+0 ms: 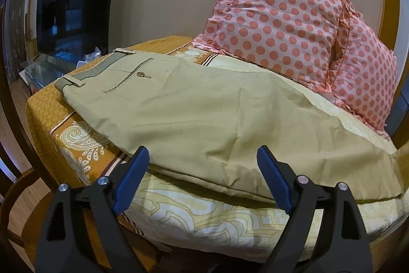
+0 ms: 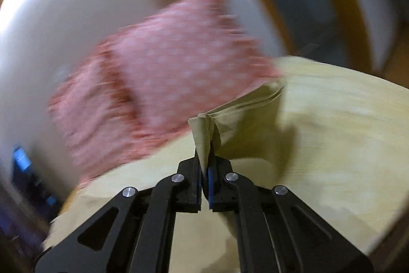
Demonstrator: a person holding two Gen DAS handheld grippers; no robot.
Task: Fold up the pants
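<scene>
Khaki pants (image 1: 194, 109) lie across the bed, waistband and buttoned back pocket at the far left, legs running right. My left gripper (image 1: 203, 157) is open, blue pads wide apart, hovering just in front of the near edge of the pants, holding nothing. In the blurred right wrist view, my right gripper (image 2: 205, 157) is shut on a bunched end of the pants (image 2: 204, 129) and holds it lifted above the bed.
Two pink polka-dot pillows (image 1: 286, 17) lean on the wall at the back right, blurred in the right wrist view (image 2: 166, 78). The bed has an orange and cream patterned cover (image 1: 84, 145). A dark TV (image 1: 74, 7) stands at the far left.
</scene>
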